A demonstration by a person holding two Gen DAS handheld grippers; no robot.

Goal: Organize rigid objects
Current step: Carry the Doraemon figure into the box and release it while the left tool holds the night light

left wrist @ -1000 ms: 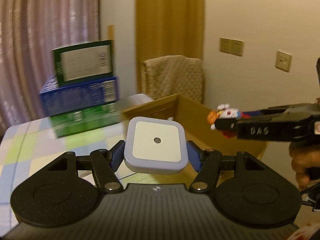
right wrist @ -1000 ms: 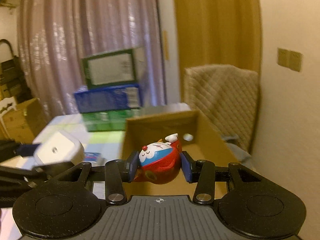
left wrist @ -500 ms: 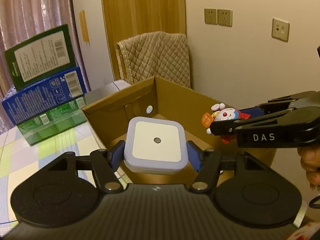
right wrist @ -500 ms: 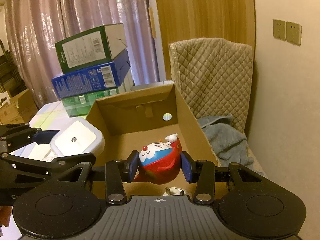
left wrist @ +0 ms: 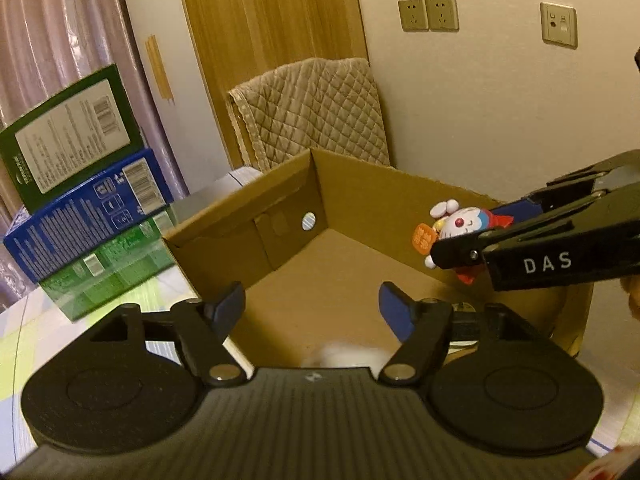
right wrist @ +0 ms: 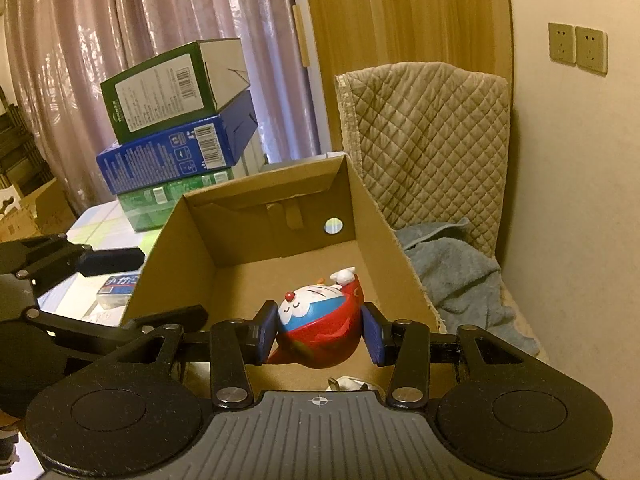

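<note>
An open cardboard box stands on the table. My left gripper is open and empty above the box's near end. A blurred white shape, the square night light, shows just below the gripper, low in the box. My right gripper is shut on a red, blue and white cartoon cat figurine and holds it over the box. The figurine also shows in the left wrist view, between the right gripper's fingers.
A stack of green and blue cartons stands on the table left of the box. A quilted chair with a grey towel is to the right. A white item lies at the box's near end.
My left gripper has opened and let go of the white night light, which has dropped into the box. My right gripper still holds the figurine, now further over the box.
</note>
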